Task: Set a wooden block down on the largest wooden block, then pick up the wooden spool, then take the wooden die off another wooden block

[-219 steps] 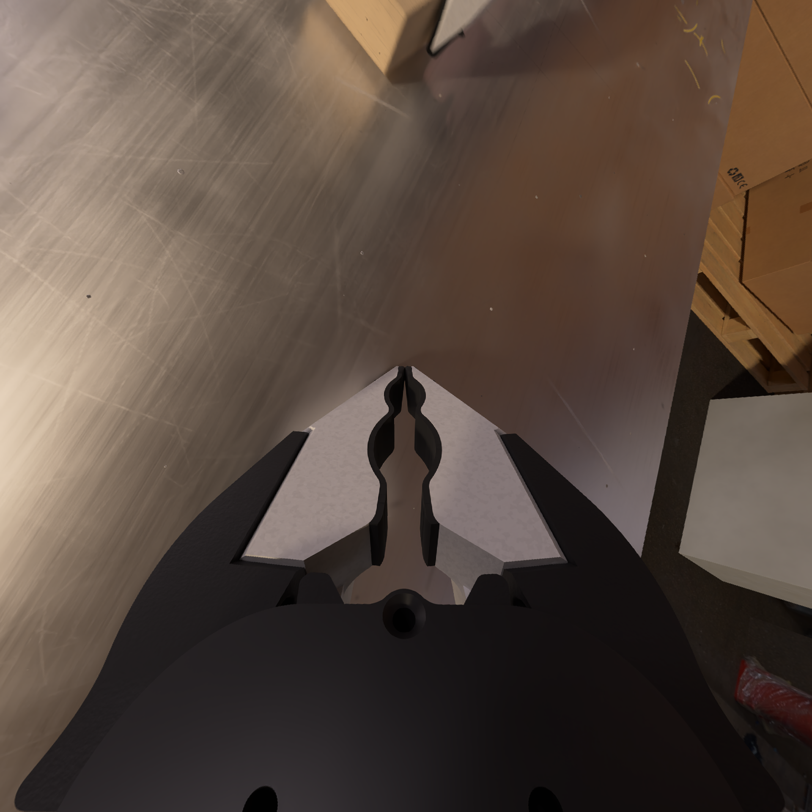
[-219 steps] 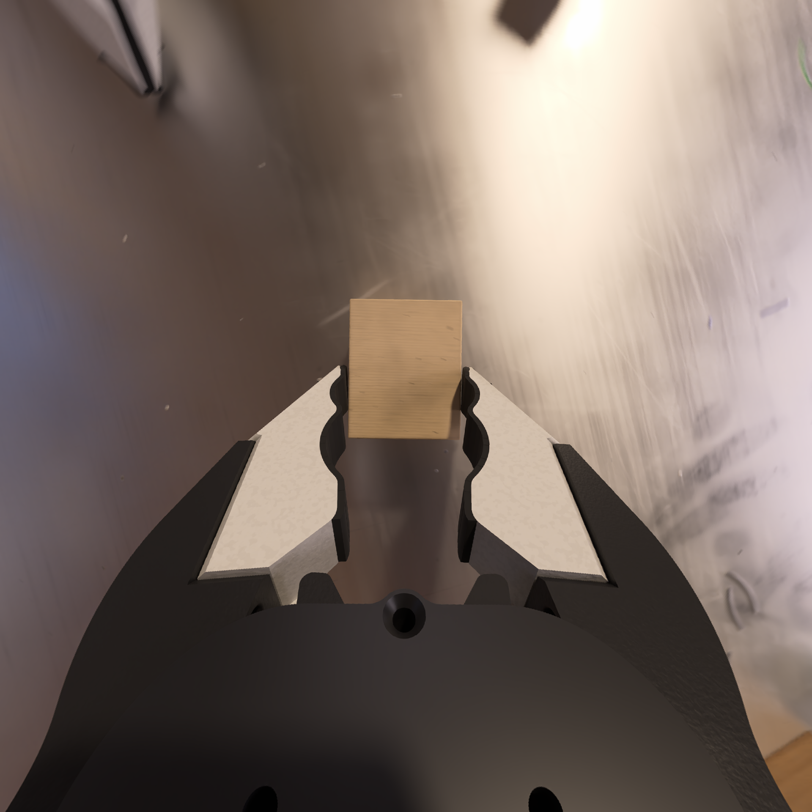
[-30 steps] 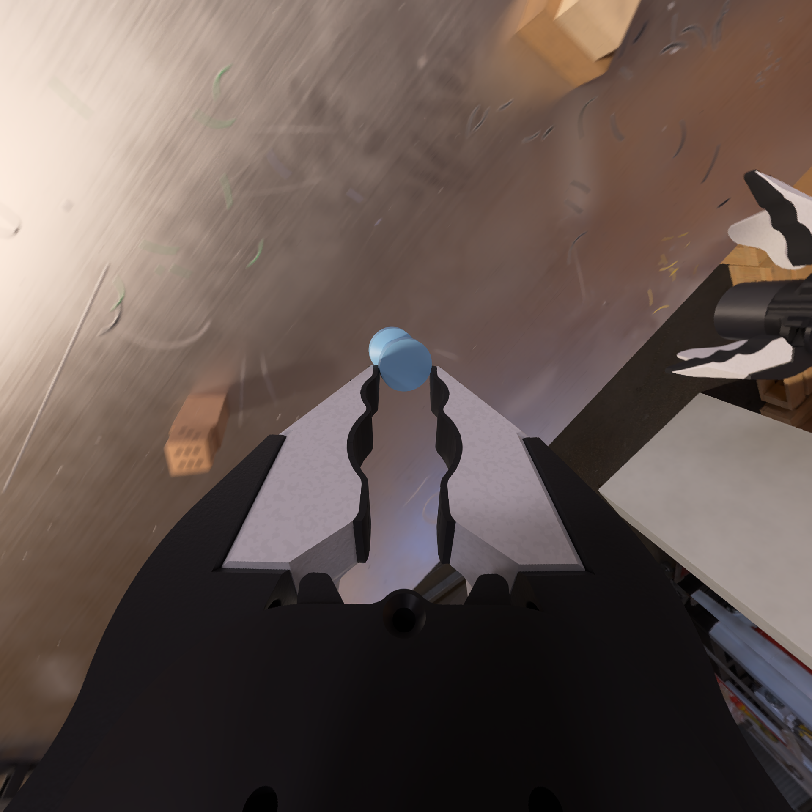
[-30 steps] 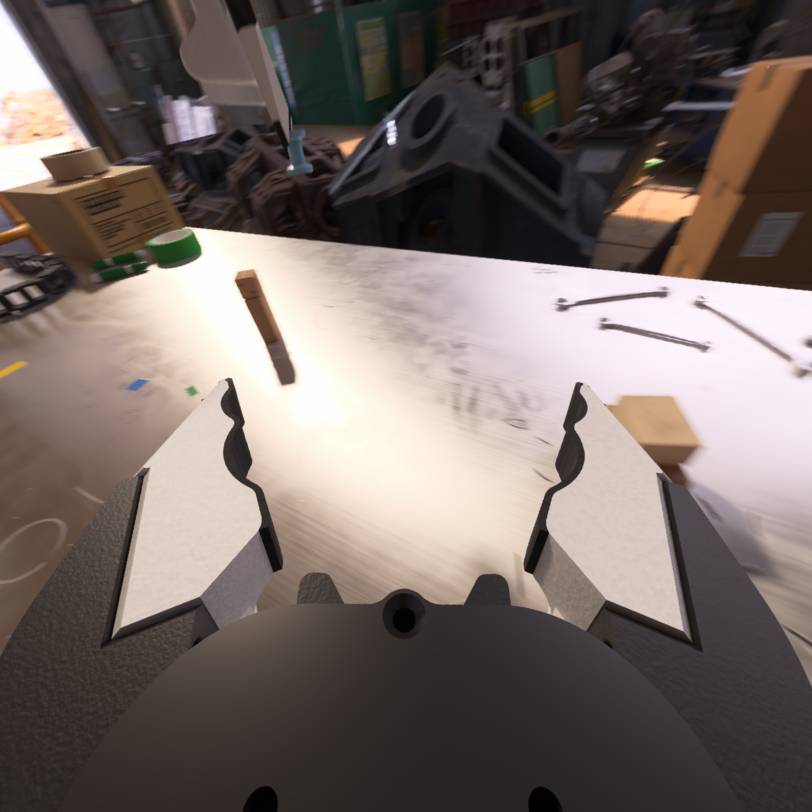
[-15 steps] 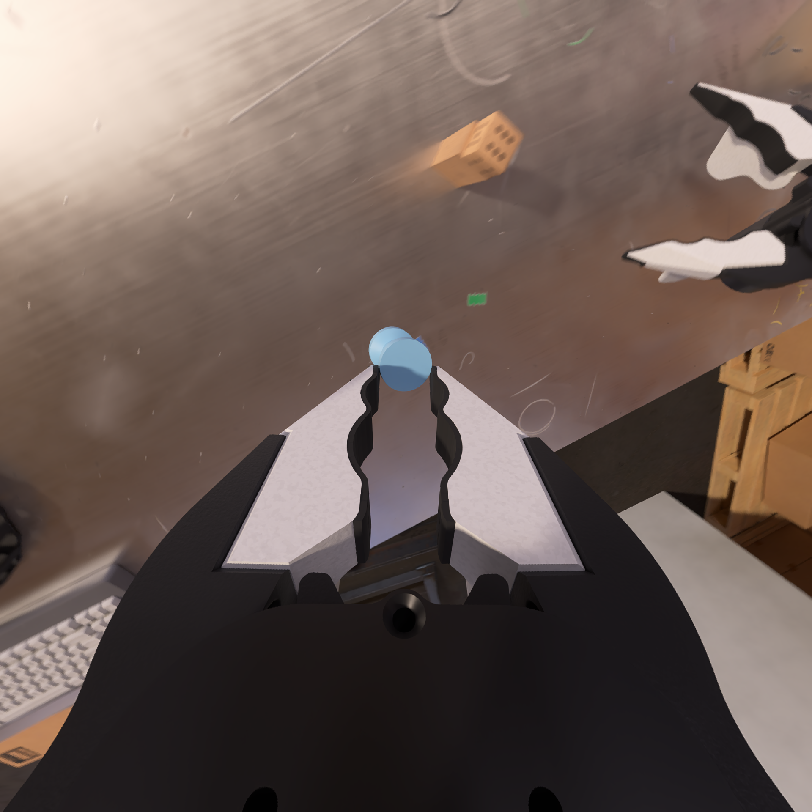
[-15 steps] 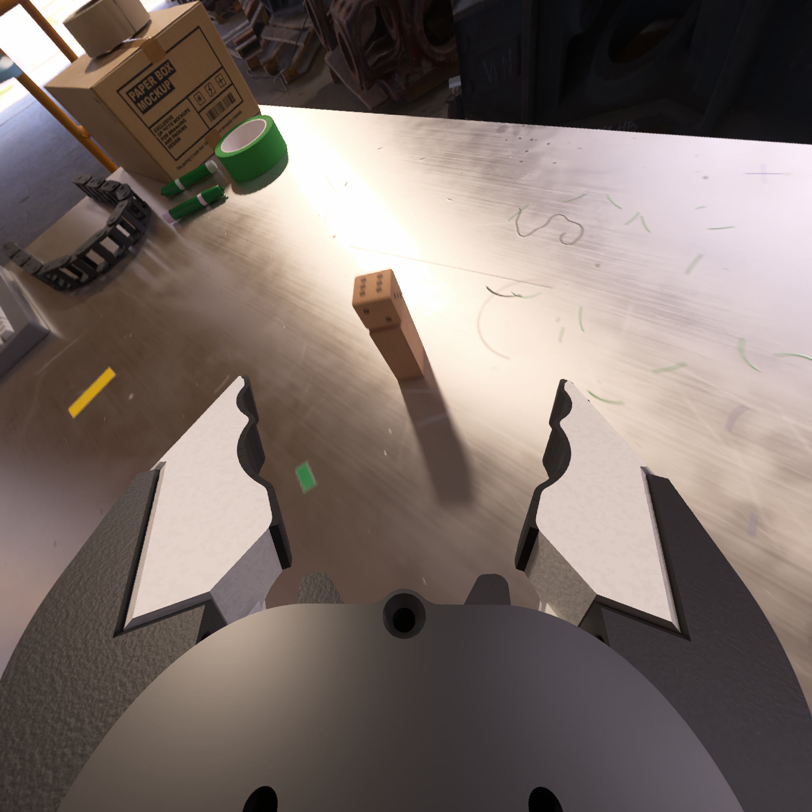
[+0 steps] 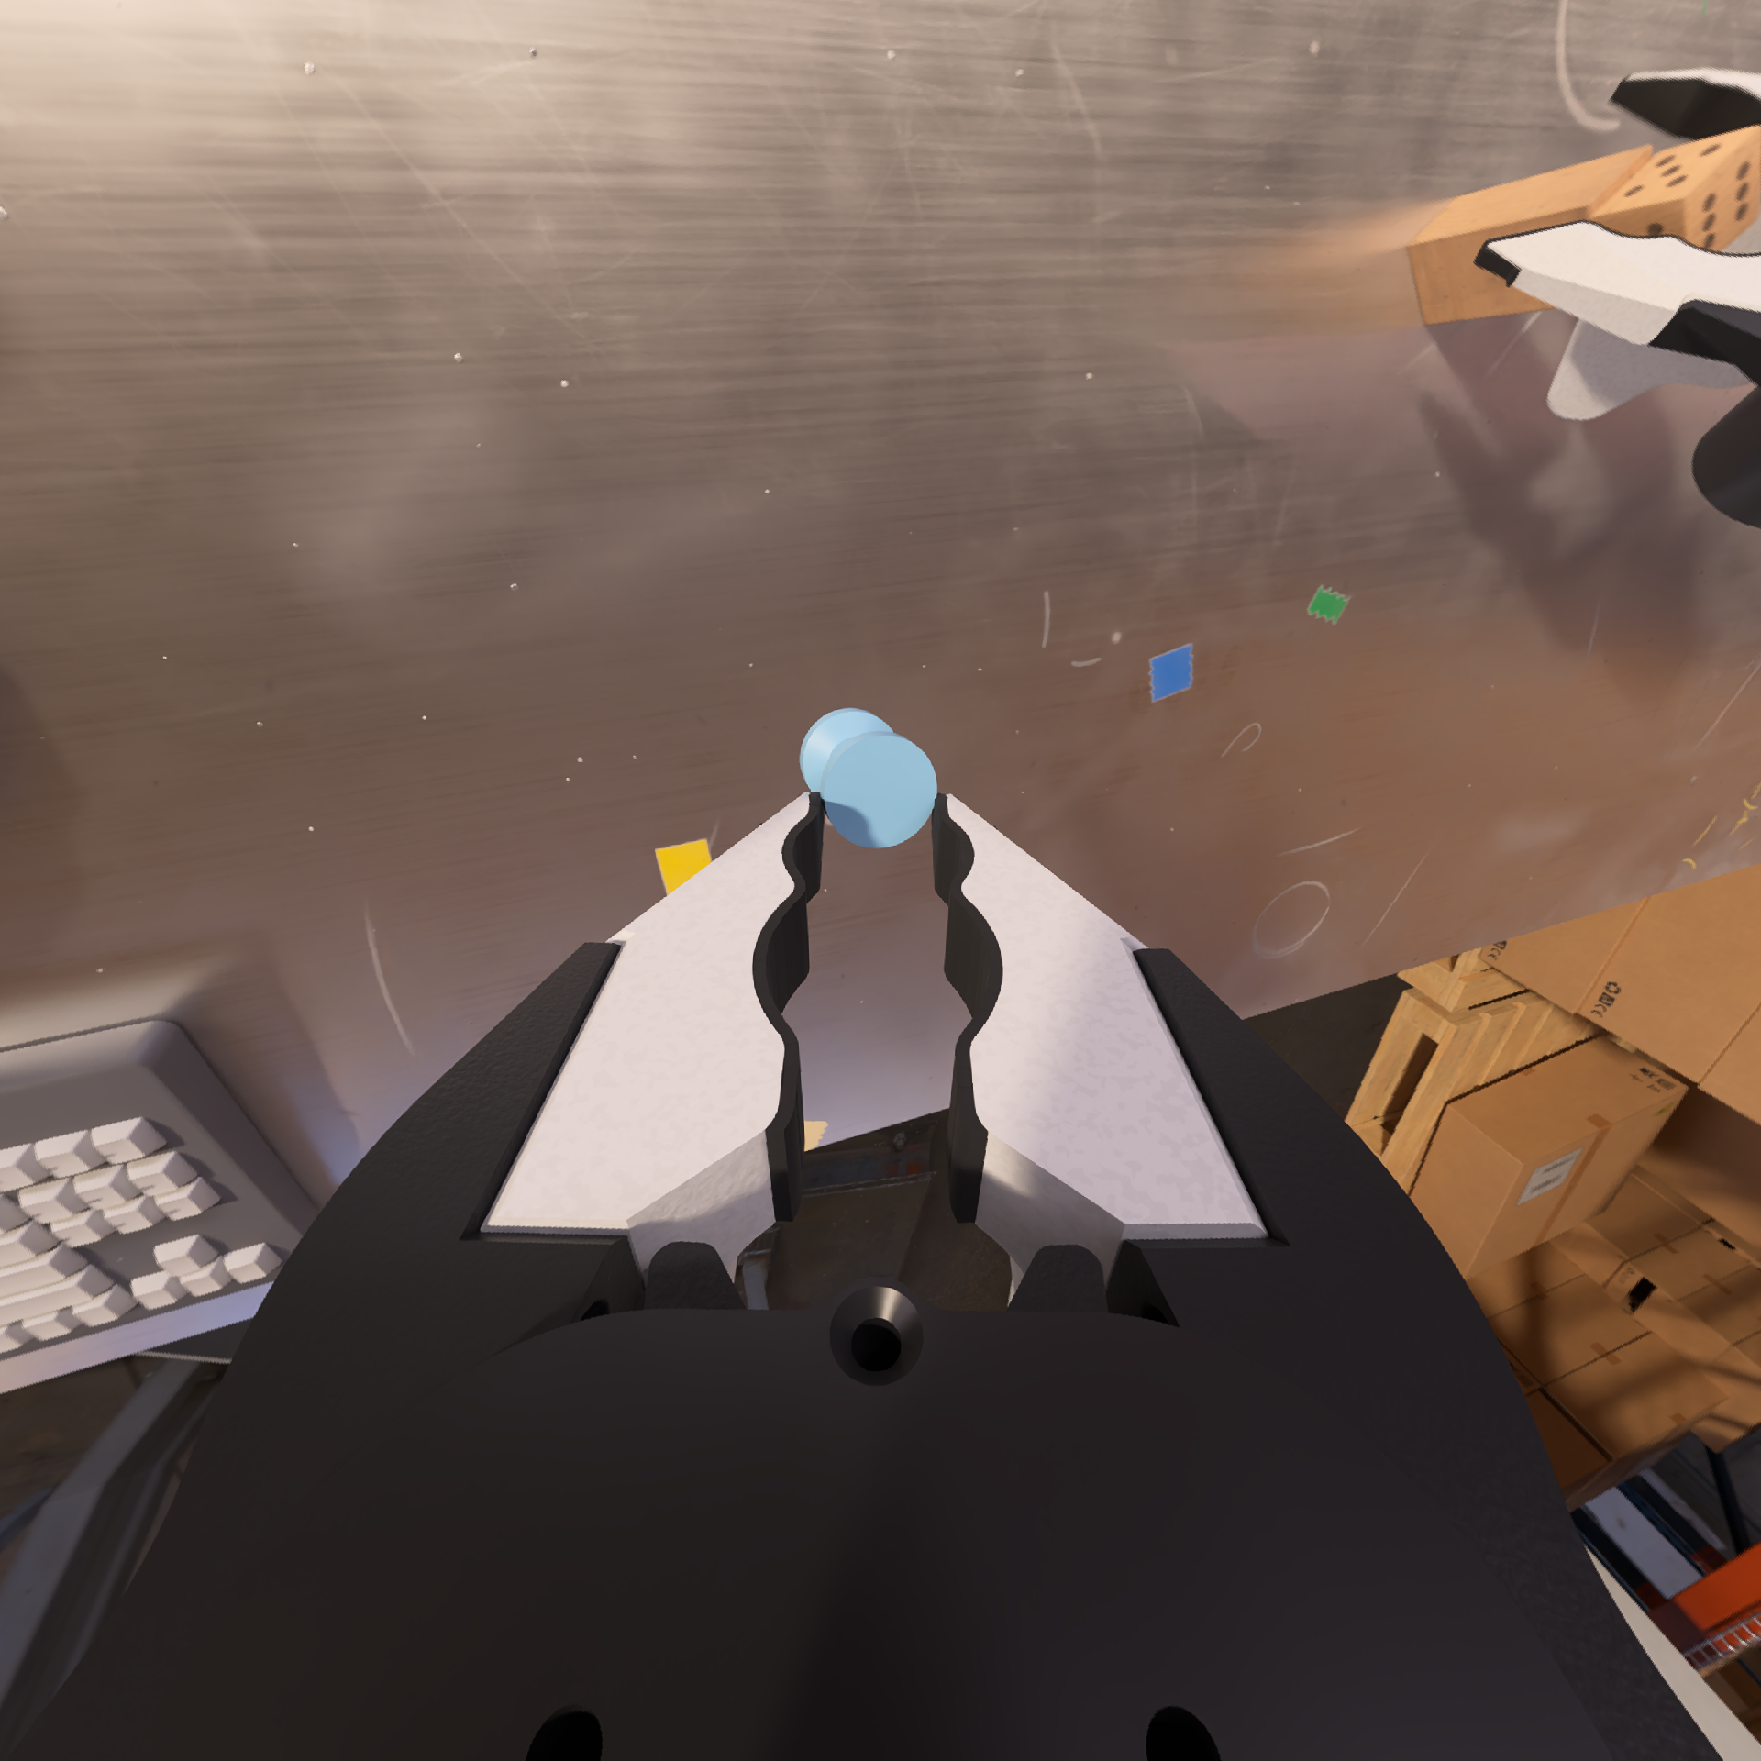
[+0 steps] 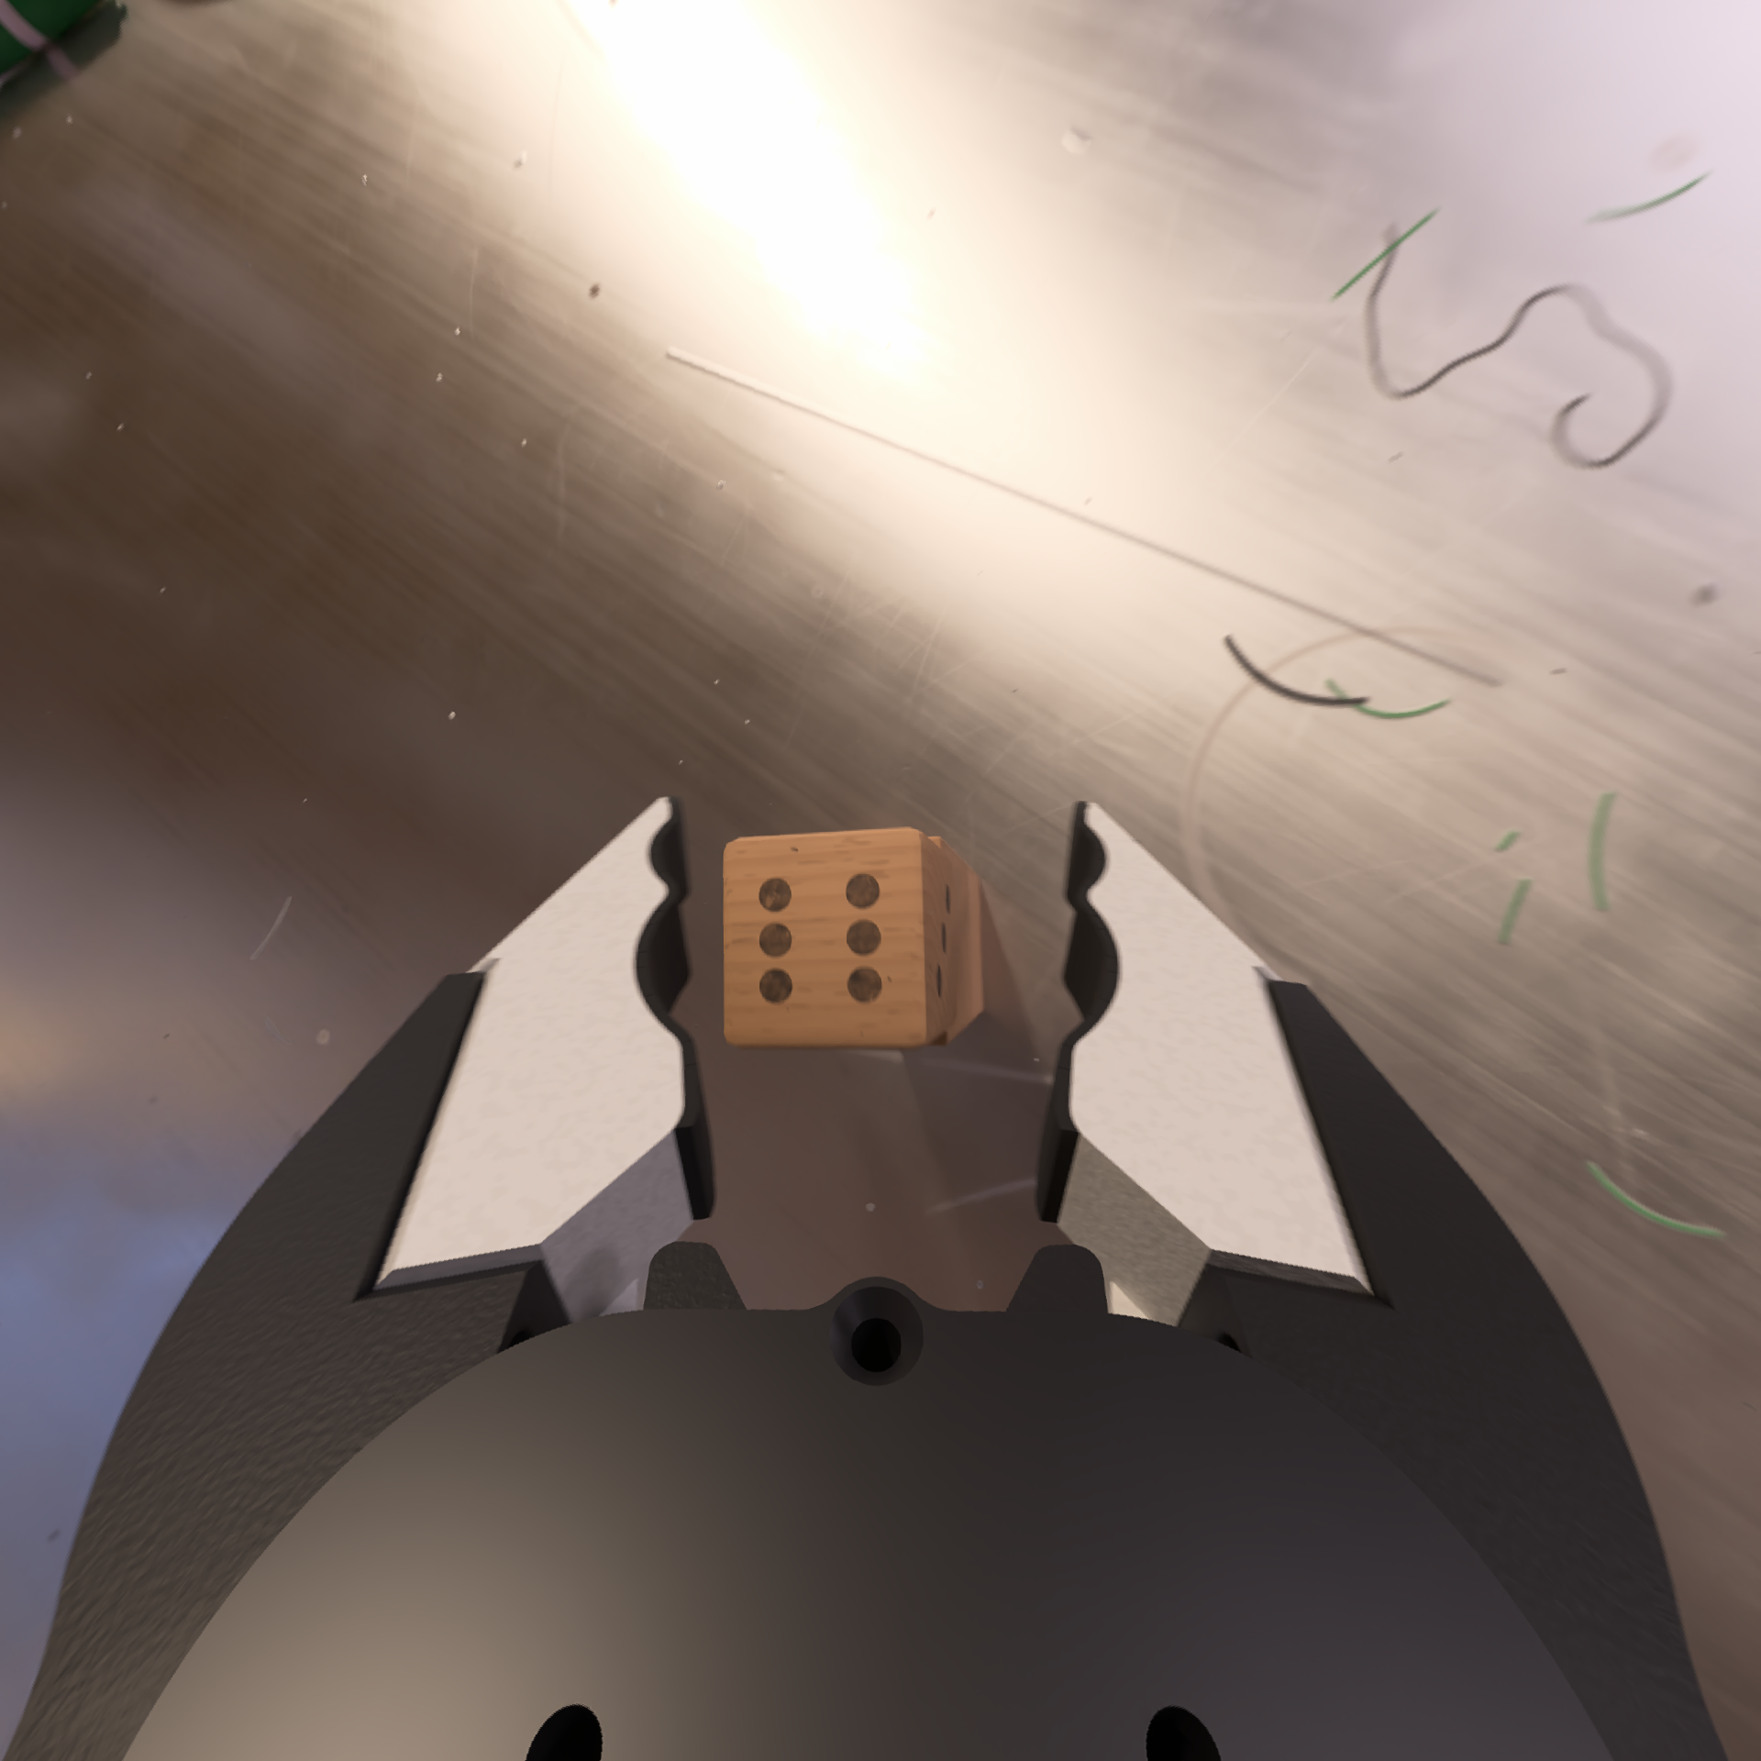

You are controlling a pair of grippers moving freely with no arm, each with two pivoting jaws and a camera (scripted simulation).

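Note:
My left gripper (image 7: 872, 805) is shut on a light blue spool (image 7: 869, 779), held at the fingertips above the metal table (image 7: 667, 381). My right gripper (image 8: 872, 829) is open, with the wooden die (image 8: 824, 939) between its fingers, a gap on each side. The die sits on top of a tall wooden block (image 8: 962, 939), mostly hidden beneath it. In the left wrist view the die (image 7: 1691, 195) and its block (image 7: 1487, 253) show at the upper right, with the right gripper's fingers (image 7: 1620, 286) around them.
A grey keyboard (image 7: 114, 1201) lies at the table's edge, lower left in the left wrist view. Small yellow (image 7: 681, 862), blue (image 7: 1170, 672) and green (image 7: 1327, 603) tape scraps lie on the table. Cardboard boxes (image 7: 1563, 1124) stand beyond the edge.
My right gripper has dropped towards the die and now straddles it, its jaws narrower. My left gripper still holds the spool and has shifted over the table.

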